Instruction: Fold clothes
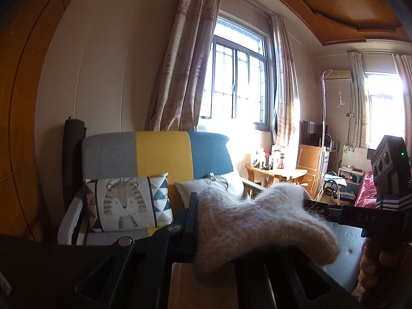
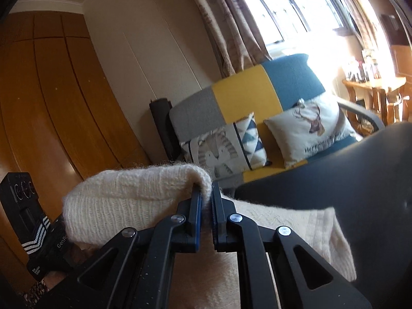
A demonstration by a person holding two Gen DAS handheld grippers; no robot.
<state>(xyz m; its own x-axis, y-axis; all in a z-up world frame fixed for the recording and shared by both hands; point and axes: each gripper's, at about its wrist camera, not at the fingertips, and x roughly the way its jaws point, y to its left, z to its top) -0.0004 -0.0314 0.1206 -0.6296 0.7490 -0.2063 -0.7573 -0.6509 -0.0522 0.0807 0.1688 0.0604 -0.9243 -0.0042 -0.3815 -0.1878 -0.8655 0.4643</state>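
A fuzzy cream knitted garment is held up in the air between both grippers. My left gripper is shut on one edge of it; the fabric covers the right finger and bunches over the jaws. In the right wrist view the garment stretches left and also hangs down to the right. My right gripper is shut on a folded edge of it, pinched between the blue pads. The right gripper body shows at the right of the left wrist view, the left one at the left of the right wrist view.
A grey, yellow and blue sofa stands ahead with a tiger cushion and a deer cushion. A dark table surface lies below right. A wooden wardrobe is at left, and a window with curtains is behind the sofa.
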